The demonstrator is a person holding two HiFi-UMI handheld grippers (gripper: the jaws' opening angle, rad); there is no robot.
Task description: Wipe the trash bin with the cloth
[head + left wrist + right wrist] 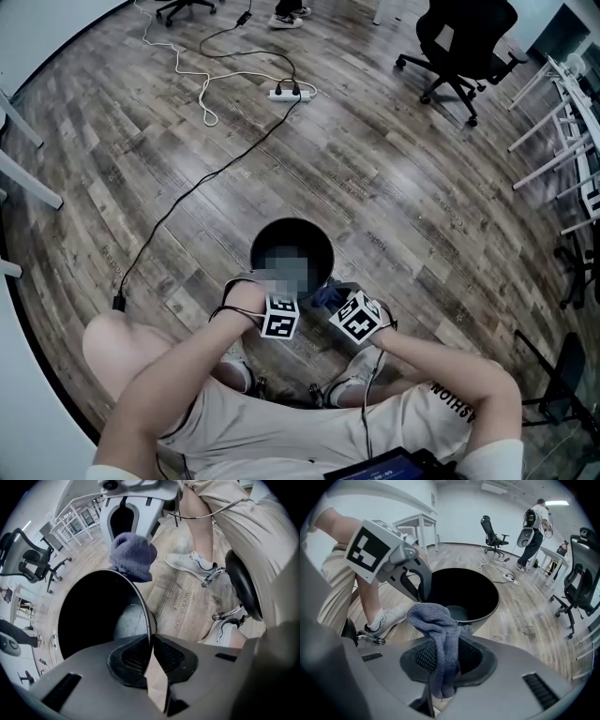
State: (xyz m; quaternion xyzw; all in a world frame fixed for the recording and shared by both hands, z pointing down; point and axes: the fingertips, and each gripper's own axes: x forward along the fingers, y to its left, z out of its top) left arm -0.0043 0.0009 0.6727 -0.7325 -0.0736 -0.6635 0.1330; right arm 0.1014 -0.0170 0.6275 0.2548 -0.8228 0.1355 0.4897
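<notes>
A round black trash bin [323,246] stands on the wood floor right in front of the seated person's knees. My left gripper [151,641] is shut on the bin's near rim [140,597], with the thin wall running between its pads. In the right gripper view the left gripper [423,594] clamps that rim from the left. My right gripper [444,660] is shut on a blue-grey cloth [436,630], which hangs bunched over its jaws beside the bin's outer wall [480,616]. The cloth [133,555] touches the rim on the side opposite my left gripper.
The person's white shoes [354,377] and a stool's base [220,616] sit close behind the bin. A power strip [291,92] with trailing cables lies farther out. Office chairs [464,42] and white table legs [562,122] stand around, and a person [533,527] stands far off.
</notes>
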